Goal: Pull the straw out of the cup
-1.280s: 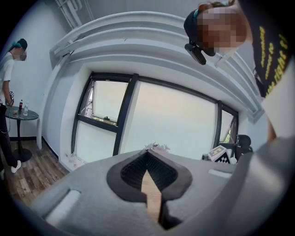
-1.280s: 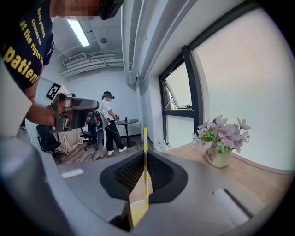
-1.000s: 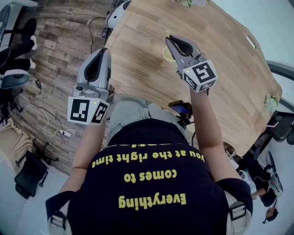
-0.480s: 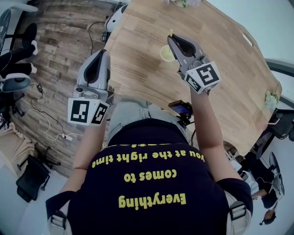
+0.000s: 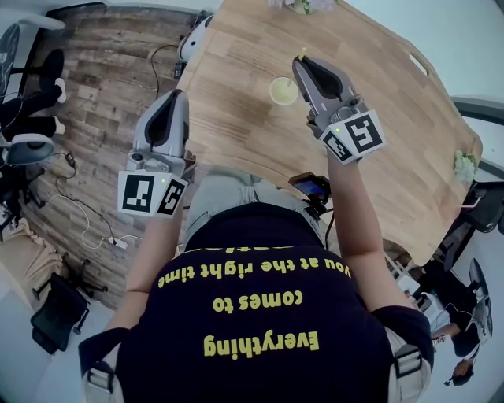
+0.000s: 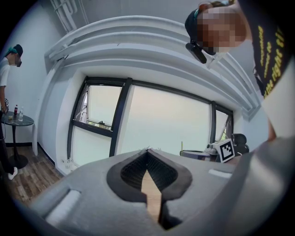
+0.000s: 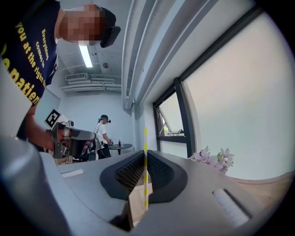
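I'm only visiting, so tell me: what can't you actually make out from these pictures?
- The lower end of the straw: in the right gripper view, the right gripper hides it with its own body; the head view shows only the straw's tip.
- The contents of the cup: too small in the head view, and absent from both gripper views.
- The flowers: cut off by the head view's top edge.
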A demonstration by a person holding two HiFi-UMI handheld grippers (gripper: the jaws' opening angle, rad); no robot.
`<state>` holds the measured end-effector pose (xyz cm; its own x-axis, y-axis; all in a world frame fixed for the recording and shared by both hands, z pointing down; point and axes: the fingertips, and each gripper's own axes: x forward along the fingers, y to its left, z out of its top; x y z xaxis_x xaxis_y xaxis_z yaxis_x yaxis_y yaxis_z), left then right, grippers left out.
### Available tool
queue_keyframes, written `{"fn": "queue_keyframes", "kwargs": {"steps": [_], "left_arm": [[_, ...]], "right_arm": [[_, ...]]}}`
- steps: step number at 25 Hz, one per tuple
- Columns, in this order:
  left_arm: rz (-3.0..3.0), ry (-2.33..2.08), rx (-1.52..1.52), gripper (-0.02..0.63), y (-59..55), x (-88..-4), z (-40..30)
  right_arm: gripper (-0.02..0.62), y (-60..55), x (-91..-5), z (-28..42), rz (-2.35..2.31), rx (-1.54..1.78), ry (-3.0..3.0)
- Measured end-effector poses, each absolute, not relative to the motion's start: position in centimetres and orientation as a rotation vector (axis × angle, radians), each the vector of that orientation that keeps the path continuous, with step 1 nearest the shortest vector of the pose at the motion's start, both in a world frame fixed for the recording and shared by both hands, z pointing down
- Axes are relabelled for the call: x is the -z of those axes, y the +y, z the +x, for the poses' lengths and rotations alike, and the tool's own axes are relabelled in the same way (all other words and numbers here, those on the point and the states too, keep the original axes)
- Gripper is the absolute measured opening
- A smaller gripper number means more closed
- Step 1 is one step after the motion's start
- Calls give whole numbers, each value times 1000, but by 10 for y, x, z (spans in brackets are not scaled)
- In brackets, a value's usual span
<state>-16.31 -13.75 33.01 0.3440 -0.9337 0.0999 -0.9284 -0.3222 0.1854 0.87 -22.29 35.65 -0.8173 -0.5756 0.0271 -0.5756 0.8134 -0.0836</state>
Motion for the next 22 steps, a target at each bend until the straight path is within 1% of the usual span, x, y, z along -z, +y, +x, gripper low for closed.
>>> {"fn": "queue_keyframes", "kwargs": {"steps": [8, 22], "left_arm": [[2431, -1663, 40, 0, -135, -323, -151], [2484, -1569, 37, 0, -134, -326, -127]], "right_arm": [[28, -217, -331, 30, 1043, -103, -3042], [28, -208, -330, 68, 1189, -142, -2991]]}}
